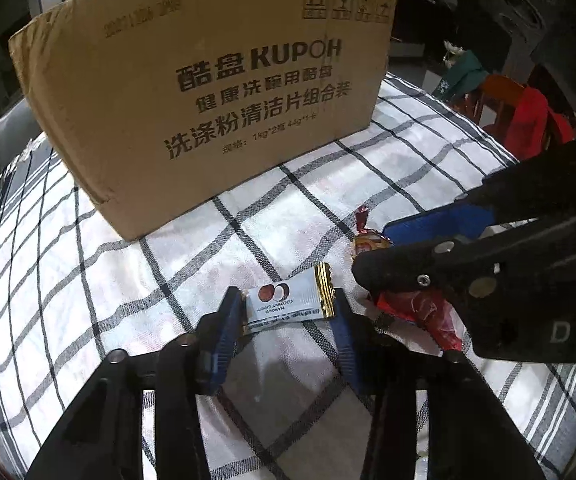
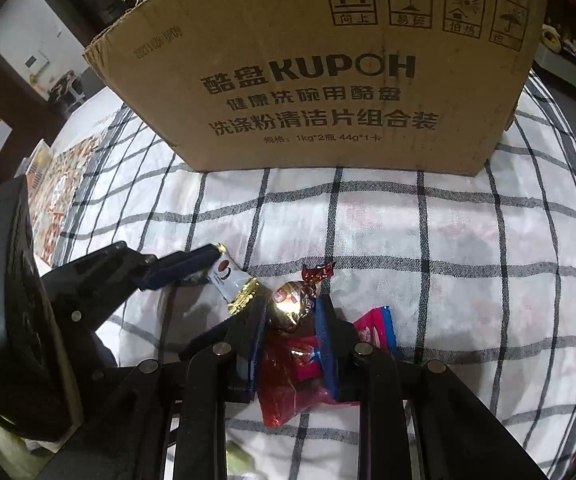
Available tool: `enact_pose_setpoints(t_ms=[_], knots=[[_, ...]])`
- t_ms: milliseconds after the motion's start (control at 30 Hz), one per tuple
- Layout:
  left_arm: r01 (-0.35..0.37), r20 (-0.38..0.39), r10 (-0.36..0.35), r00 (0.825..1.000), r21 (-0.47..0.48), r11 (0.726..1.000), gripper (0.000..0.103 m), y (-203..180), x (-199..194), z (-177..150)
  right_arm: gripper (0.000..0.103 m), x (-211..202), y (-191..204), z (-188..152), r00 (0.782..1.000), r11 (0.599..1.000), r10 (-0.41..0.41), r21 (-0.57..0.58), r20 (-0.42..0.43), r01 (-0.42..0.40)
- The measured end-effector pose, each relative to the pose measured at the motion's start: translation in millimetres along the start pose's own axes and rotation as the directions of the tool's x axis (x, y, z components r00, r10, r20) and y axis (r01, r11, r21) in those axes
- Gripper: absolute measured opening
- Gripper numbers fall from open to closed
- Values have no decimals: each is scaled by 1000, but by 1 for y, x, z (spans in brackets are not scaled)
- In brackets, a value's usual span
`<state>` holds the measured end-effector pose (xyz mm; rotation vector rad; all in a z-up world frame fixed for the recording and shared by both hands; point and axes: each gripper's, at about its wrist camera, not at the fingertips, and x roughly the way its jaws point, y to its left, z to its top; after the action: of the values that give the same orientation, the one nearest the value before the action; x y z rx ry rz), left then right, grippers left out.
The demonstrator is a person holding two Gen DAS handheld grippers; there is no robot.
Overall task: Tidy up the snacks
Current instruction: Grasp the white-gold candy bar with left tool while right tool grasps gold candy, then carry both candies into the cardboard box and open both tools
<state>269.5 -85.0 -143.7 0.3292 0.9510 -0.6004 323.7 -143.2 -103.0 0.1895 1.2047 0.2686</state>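
Note:
My left gripper (image 1: 285,306) has its blue fingers on both ends of a white coconut candy with gold ends (image 1: 288,300), shut on it just above the checked cloth. It also shows in the right wrist view (image 2: 233,280). My right gripper (image 2: 292,314) is closed on a round foil-wrapped candy (image 2: 290,304) with a red twisted end, above a red wrapper (image 2: 288,384) and a pink packet (image 2: 378,330). In the left wrist view the right gripper (image 1: 372,252) holds that foil candy (image 1: 368,242). A KUPOH cardboard box (image 1: 207,92) stands behind.
A white cloth with a dark check (image 2: 448,240) covers the table. The box (image 2: 328,72) stands open-topped at the back. A patterned mat (image 2: 63,196) lies at the left. Red and green items (image 1: 520,112) sit beyond the table's right edge.

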Motion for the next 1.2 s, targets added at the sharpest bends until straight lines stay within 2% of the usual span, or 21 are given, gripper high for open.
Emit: enact_pose_setpoints(t_ms=[100,133,233,433,767,1200], knots=[[14,4,-14,1000,-25,1000,32,5,-4,0,25,-1,0,-1,1000,1000,6,6,4,-6],[13,7,-12,1000,-33,999,16,7,-6,0,25,-1,0,-1,1000,1000,9,7,6,-9],[7,23,-6,1000,-48,999,12,8,-11,0,25,-4,0,-1,1000,1000,15,10,11,-15],[6,83,2,997,-101,995,12,12,-30,3,25,-13,2,-1,999,1000,28,3,26,-28],[20,122,-1,993,-155,988,12,18,-61,15,25,-36,11,4,997,999,34,-21,70,-33],[11,156,24,987,-215,977,12,31,-107,41,25,-84,14,15,982,998,14,-60,190,-2]])
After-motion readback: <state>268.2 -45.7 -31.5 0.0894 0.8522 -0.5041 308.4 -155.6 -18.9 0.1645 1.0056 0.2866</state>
